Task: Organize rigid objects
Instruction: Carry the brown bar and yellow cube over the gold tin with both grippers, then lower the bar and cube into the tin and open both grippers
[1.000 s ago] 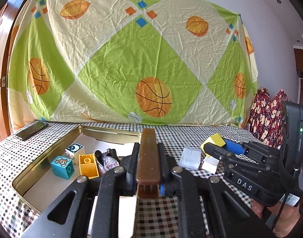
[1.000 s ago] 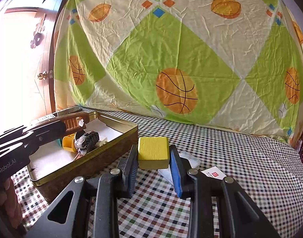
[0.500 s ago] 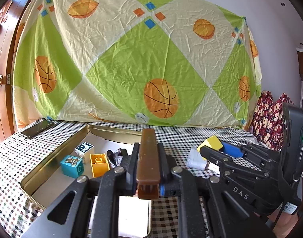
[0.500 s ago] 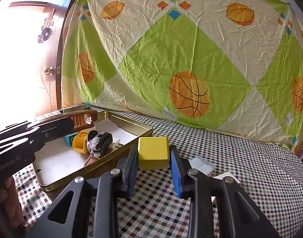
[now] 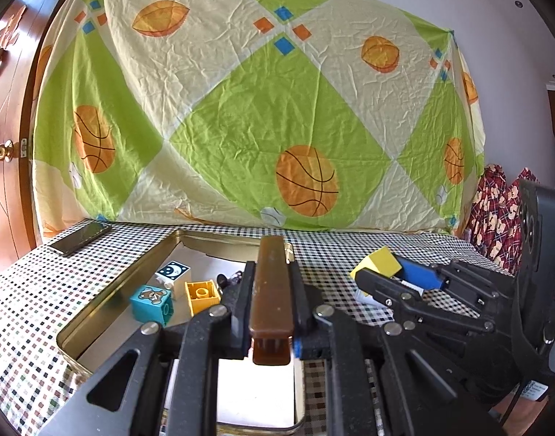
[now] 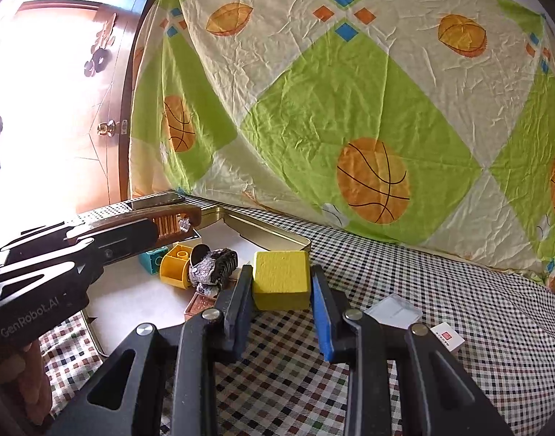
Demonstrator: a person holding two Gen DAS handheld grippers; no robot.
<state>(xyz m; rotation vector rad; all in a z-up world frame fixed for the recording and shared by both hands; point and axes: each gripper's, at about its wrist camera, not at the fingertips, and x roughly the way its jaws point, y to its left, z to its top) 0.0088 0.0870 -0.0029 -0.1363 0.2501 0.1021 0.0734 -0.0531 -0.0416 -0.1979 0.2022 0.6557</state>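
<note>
Two black handheld claws, each with blue-padded fingers and silver screws.
The left claw (image 5: 272, 309) is a matte black frame of angular struts with triangular cut-outs, round silver screw heads at the pivots and a strip of blue pad along a finger's inner face; seen from the right wrist camera, its side carries pale "GenRobot.AI" lettering. The right claw (image 6: 279, 292) has the same black linkage and silver screws, one finger (image 6: 323, 312) faced in bright blue, the other dark. From the left wrist camera its tall black body shows a small green light, a white label near the base and a thin dark cable beside it.
</note>
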